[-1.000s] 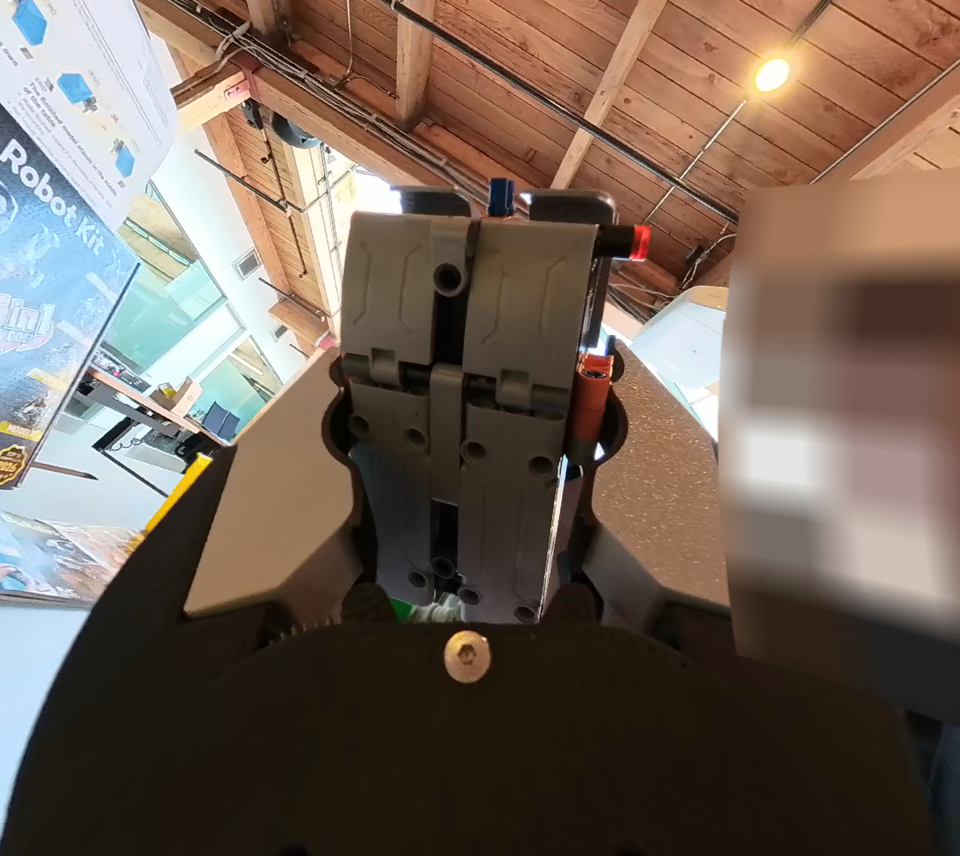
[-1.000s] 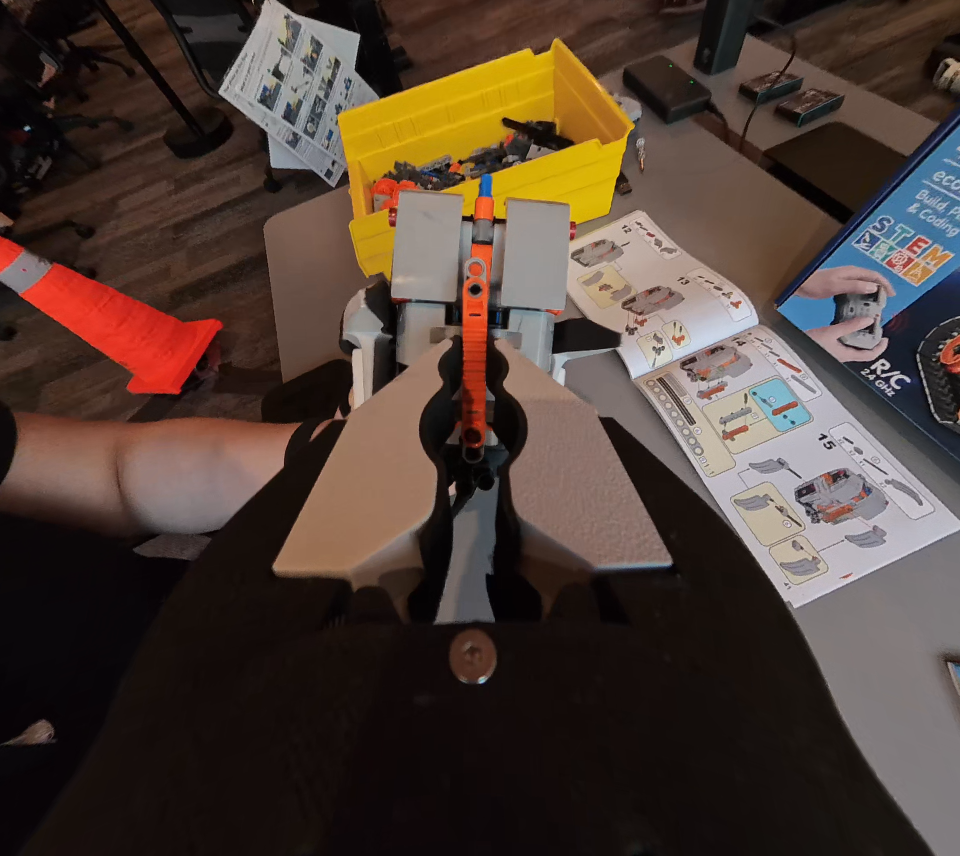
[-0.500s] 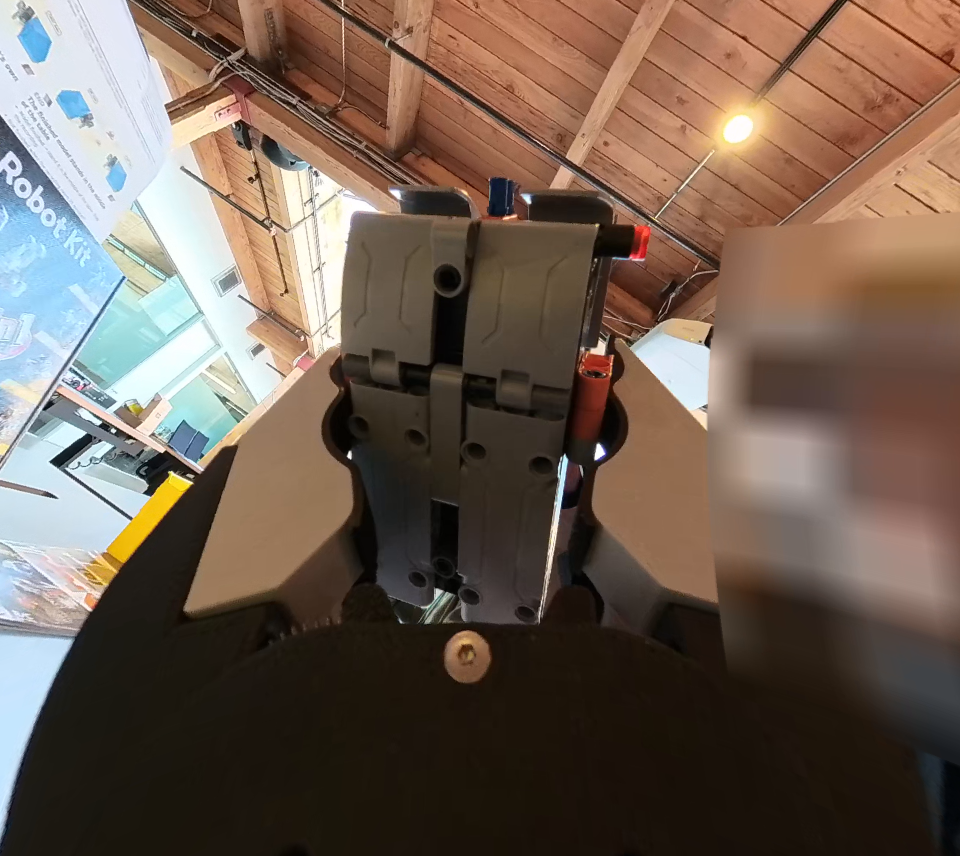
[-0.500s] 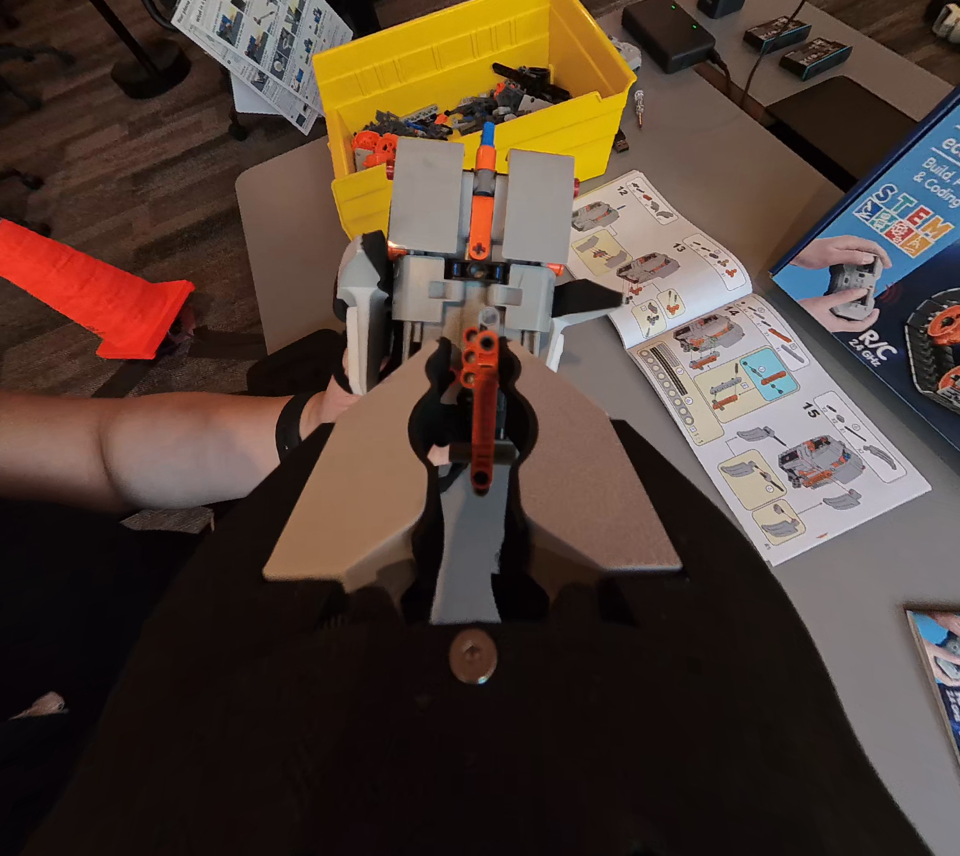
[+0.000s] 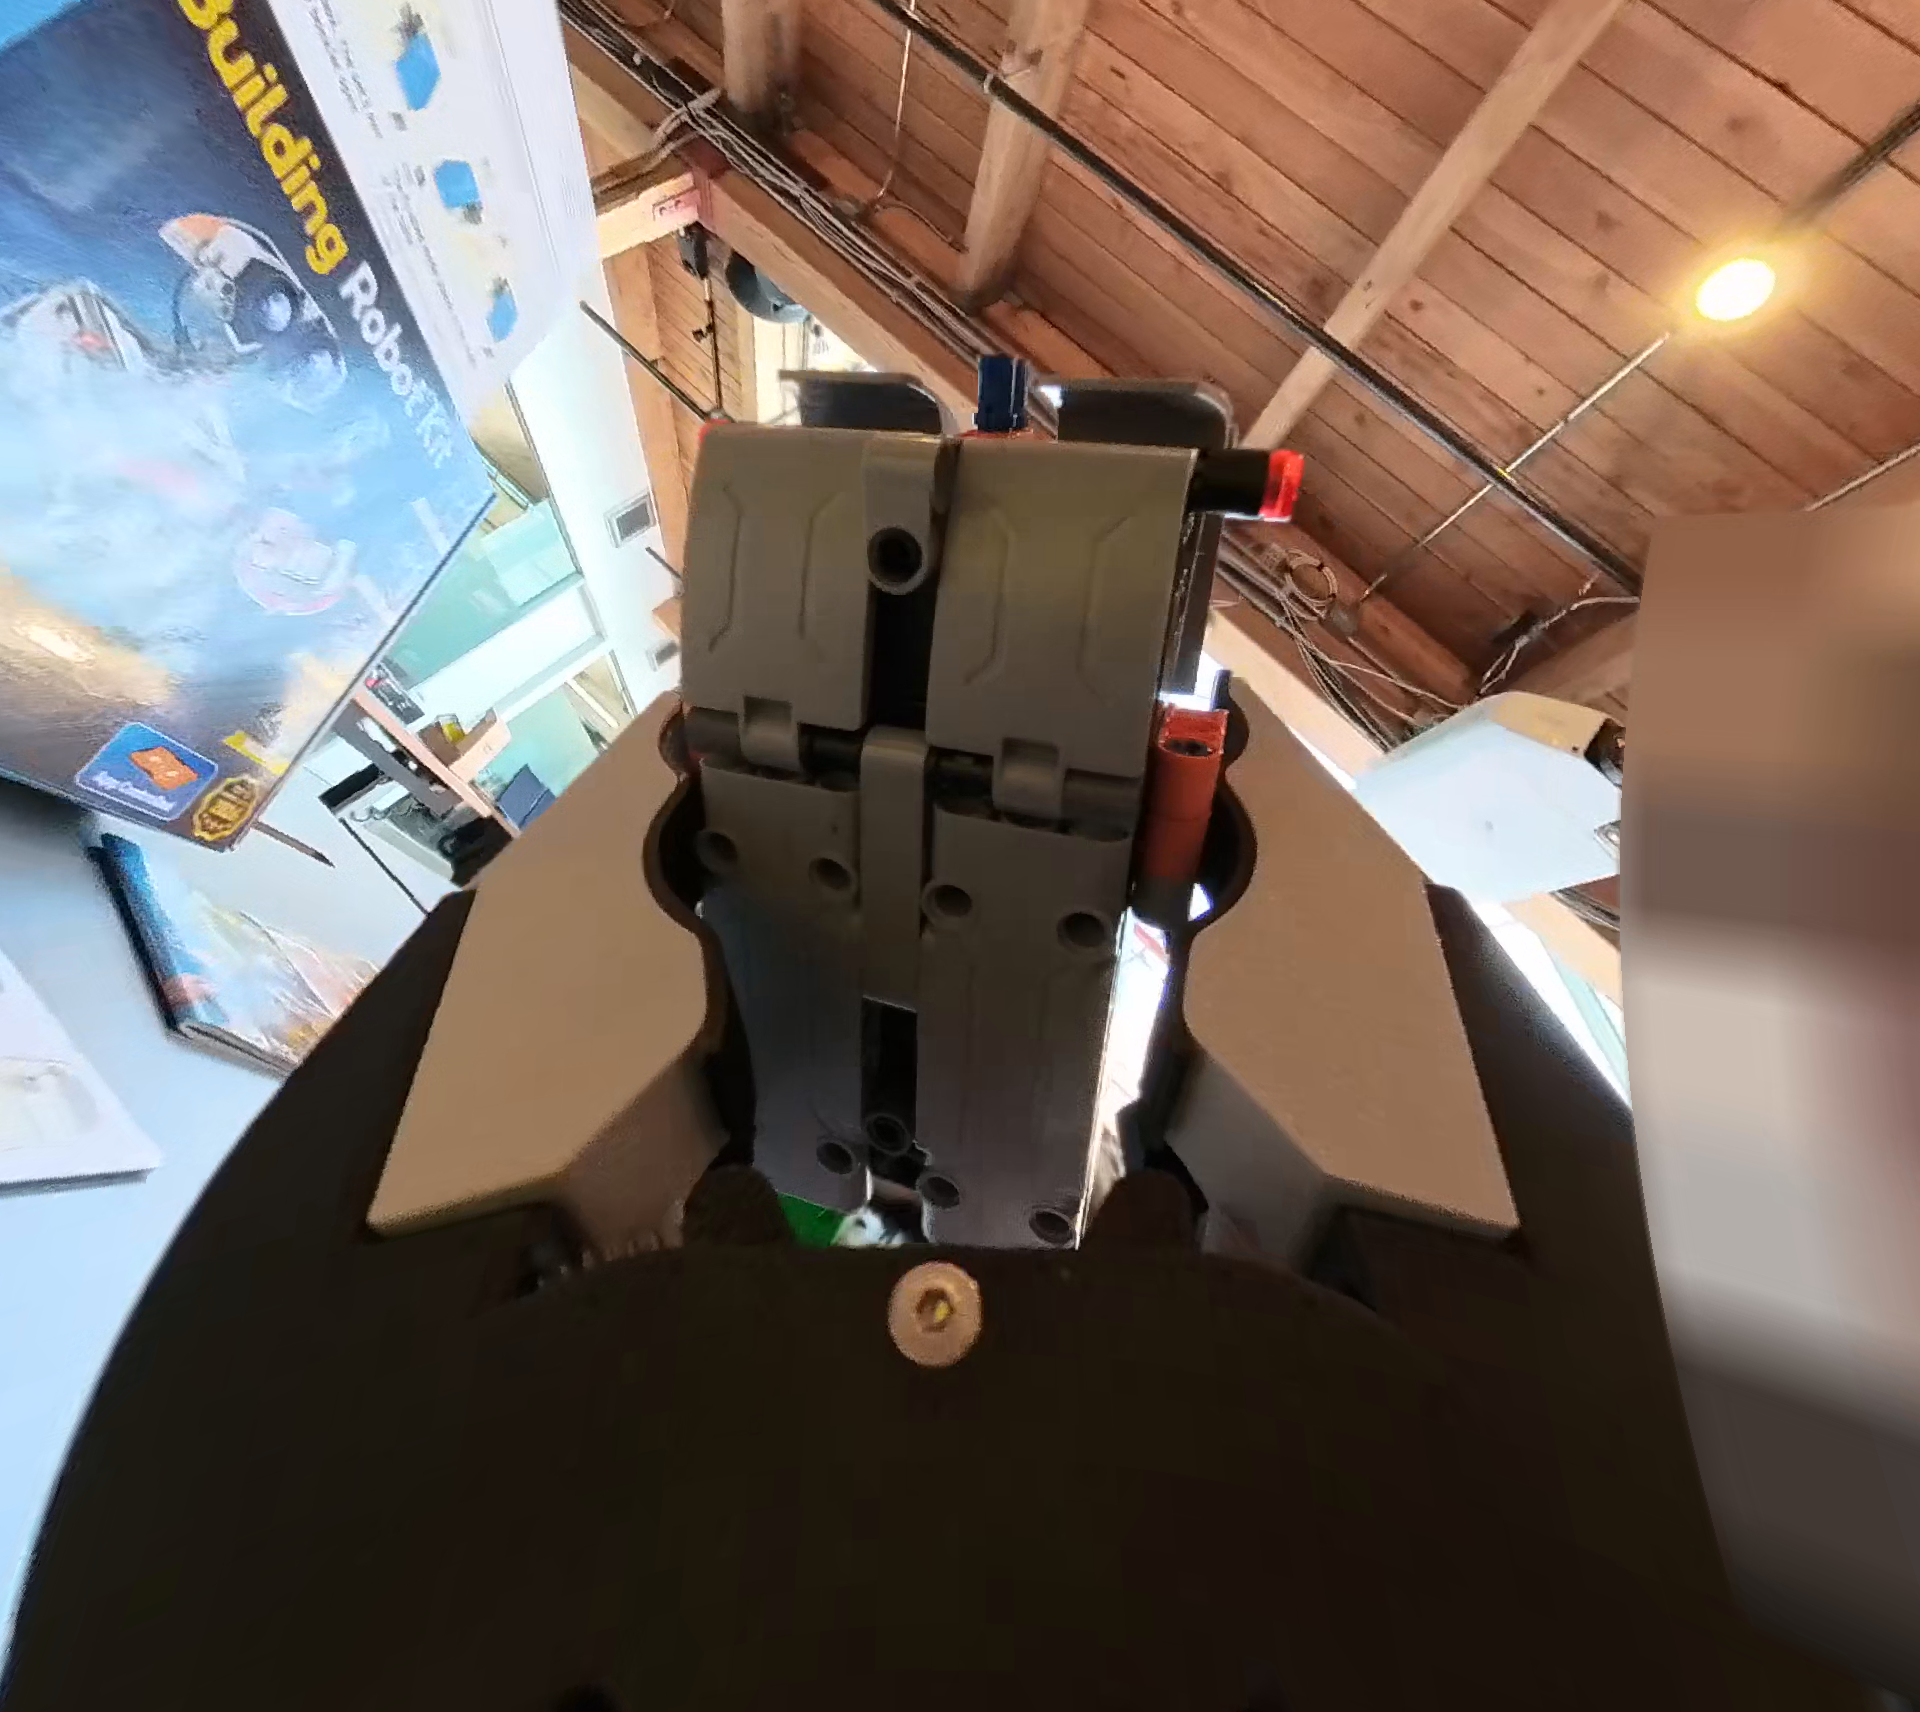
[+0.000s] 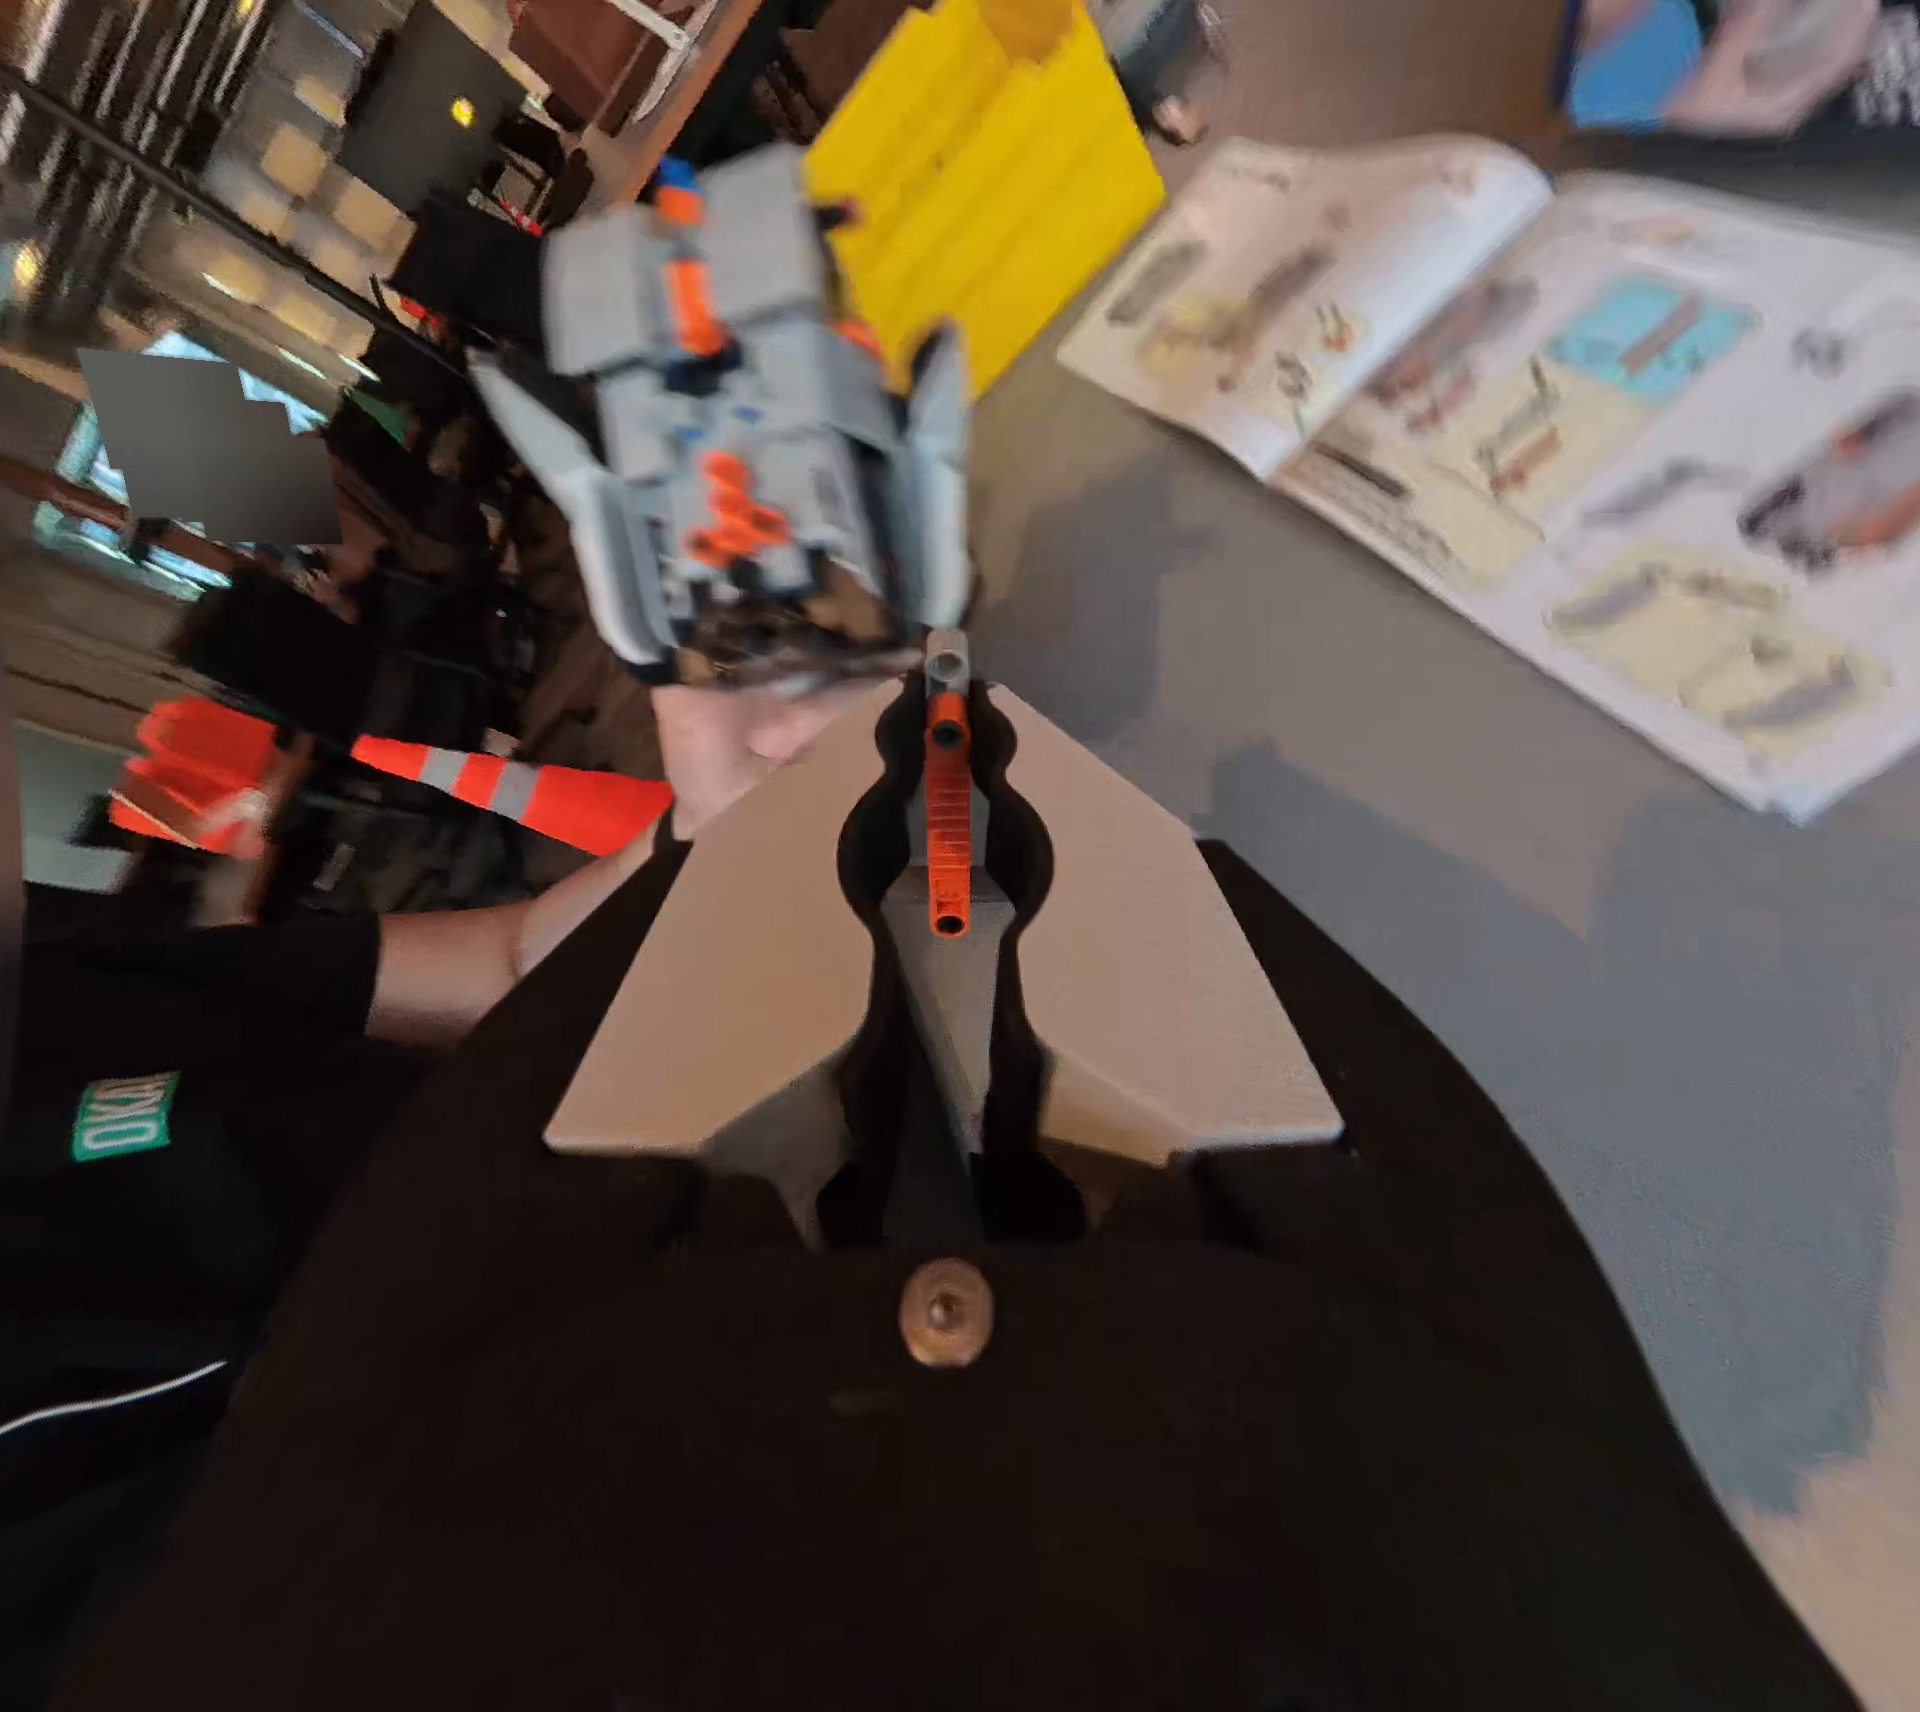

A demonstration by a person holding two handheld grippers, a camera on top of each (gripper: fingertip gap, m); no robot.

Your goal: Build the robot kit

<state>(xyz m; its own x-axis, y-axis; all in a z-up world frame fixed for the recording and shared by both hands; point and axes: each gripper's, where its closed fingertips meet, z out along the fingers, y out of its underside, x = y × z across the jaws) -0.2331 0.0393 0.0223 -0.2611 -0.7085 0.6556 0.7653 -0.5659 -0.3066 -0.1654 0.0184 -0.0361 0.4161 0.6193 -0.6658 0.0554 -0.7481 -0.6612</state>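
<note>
Two grippers loaded | left gripper [image 5: 935,831] clamps grey brick model [image 5: 914,789], hinged panels, blue and red pins, raised toward wooden ceiling [image 5: 1299,52] | right gripper [image 6: 948,789] pinches orange beam [image 6: 948,815] | beyond, blurred: yellow bin [image 6: 997,145], open booklet [image 6: 1507,436], grey table [image 6: 1403,987].
</note>
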